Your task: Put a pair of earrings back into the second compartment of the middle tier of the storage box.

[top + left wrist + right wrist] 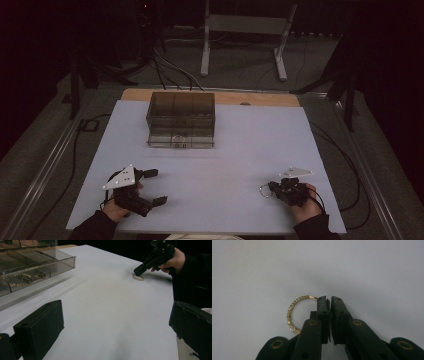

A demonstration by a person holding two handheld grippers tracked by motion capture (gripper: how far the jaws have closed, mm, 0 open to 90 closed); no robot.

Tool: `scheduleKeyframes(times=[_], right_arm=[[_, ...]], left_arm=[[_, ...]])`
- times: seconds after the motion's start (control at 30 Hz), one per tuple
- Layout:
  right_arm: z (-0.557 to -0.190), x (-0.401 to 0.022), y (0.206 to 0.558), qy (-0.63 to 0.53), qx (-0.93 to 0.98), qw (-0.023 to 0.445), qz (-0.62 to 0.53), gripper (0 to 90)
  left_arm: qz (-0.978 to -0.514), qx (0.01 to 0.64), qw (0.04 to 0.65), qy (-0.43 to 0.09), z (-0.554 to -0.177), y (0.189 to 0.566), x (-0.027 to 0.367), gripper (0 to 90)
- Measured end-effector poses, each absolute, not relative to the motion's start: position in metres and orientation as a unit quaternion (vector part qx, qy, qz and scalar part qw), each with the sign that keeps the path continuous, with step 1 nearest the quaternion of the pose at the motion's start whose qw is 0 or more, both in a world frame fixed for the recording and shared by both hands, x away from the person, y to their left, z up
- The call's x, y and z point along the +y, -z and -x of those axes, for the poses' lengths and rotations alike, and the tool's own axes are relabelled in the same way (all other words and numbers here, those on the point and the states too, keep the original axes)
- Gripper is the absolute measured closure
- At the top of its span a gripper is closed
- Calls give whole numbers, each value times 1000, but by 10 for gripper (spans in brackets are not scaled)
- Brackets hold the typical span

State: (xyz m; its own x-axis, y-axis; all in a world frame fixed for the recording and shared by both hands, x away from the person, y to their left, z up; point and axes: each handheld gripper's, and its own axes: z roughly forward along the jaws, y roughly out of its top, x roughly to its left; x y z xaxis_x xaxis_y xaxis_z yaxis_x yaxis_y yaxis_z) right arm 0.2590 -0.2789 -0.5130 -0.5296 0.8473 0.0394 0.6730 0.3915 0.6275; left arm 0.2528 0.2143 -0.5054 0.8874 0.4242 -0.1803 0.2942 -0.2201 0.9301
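A thin gold bracelet (291,312) lies flat on the white table (215,165) at the front right, and shows as a small ring (263,190) in the high view. My right gripper (329,298) is shut, its jaws pressed together, tips at the bracelet's edge. The left jaw covers part of the loop, and nothing shows between the jaws. The left gripper view shows the same bracelet (138,277) under the right gripper (138,270). My left gripper (155,187) rests at the front left, open wide with nothing between its jaws (116,335).
A smoky clear compartment box (181,120) stands at the back centre of the table; its front drawer (37,272) holds a gold chain and small metal pieces. Cables run along both table sides. A metal stand (245,30) is on the floor beyond.
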Motion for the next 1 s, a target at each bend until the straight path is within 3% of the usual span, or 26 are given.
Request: scheduleKeyframes(times=[0.47,1.0], right_arm=[[-268,-270,494,-328,820,146,-447,866],[-306,-232,471,-354,833,144,-401,866]], left_arm=[[-781,231,578,-55,-253,506,214,5],[-780,230,579,-58,-253,505,214,6]])
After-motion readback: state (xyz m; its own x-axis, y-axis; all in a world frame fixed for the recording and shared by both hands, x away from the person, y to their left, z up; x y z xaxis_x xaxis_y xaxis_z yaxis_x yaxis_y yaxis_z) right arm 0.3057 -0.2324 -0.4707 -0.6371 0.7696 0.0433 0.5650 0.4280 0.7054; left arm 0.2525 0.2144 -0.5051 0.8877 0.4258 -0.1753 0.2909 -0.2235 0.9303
